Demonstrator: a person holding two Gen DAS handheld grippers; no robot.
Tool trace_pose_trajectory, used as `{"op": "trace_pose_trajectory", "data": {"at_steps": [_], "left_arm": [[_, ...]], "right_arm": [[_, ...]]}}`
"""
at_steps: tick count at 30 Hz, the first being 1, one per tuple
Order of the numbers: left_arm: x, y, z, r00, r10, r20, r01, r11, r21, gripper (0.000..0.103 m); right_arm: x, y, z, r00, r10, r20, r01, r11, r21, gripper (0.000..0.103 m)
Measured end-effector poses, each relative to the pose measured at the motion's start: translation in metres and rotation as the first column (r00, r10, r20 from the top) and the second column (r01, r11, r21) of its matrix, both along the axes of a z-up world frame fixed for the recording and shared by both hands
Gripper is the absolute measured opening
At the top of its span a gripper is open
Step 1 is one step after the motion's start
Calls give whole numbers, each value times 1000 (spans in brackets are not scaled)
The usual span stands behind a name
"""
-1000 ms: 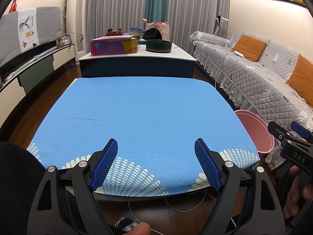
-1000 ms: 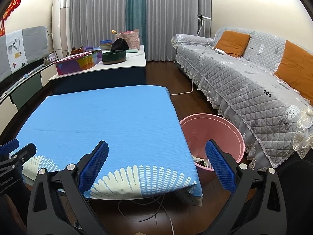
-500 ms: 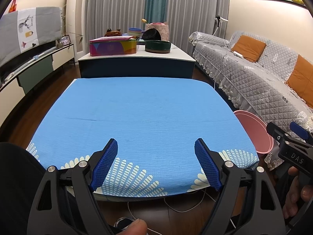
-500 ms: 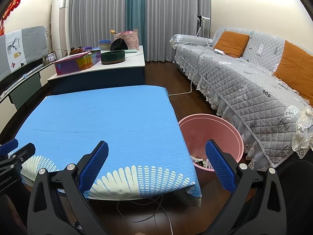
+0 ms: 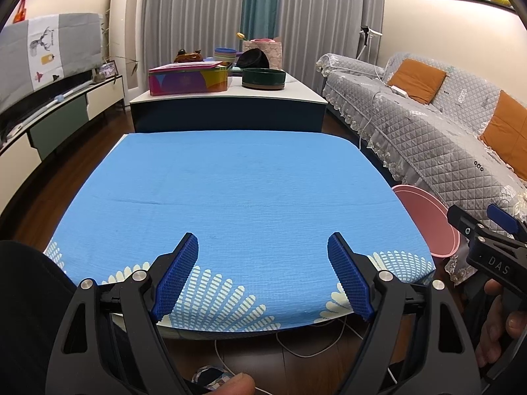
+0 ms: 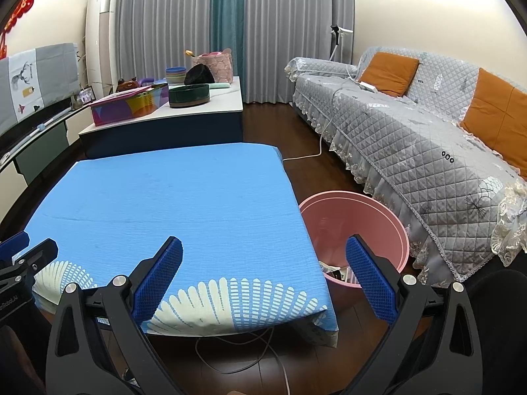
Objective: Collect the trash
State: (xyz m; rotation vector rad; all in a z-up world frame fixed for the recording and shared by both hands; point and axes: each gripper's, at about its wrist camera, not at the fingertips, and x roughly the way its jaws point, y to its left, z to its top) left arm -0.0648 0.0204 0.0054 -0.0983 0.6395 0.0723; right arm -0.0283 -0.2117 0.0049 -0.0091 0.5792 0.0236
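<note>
Table [image 5: 243, 177], low, under a blue cloth with white fan print along its near edge; top bare. Behind it, a second table [image 6: 227, 105] bearing a multicoloured box [image 5: 187, 77], a dark green round dish [image 5: 263, 78], stacked bowls [image 6: 175, 74] and a pink basket [image 6: 220, 62]. Grey quilted sofa [image 6: 411, 138] with orange cushions to the right; white cable [image 6: 306, 155] on the floor beside it.

Pink bin [image 6: 359, 217], on the floor between table and sofa, touching neither that can be told. Right wrist view alone shows its inside: scraps of trash [image 6: 336, 271] at the bottom. Left wrist view shows only part of its rim [image 5: 425, 220], past the table's right corner.

Left claw [image 5: 263, 276]: jaws wide apart, nothing between, above the table's near edge. Right claw [image 6: 265, 276]: jaws wide apart, empty, over the table's right corner, its right finger [image 6: 369, 279] in front of the bin.
</note>
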Motion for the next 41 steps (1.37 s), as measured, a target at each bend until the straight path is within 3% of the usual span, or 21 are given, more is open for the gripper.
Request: {"op": "trace_pose_trajectory", "data": {"at_steps": [22,32,41], "left_arm": [[1,1,0,1000,3,-9,-3,1000,1,79],[-1,-1,0,999,-42,11,42,999,-14,79],[2,1,-2,1000,-14,-13,13,1000,-9,79]], "right_arm": [[0,0,0,1000,-1,2,1,1000,-1,98],[0,0,0,1000,-1,2,1,1000,-2,98],[0,-1,0,1000,-1,2,1,1000,-2,98]]}}
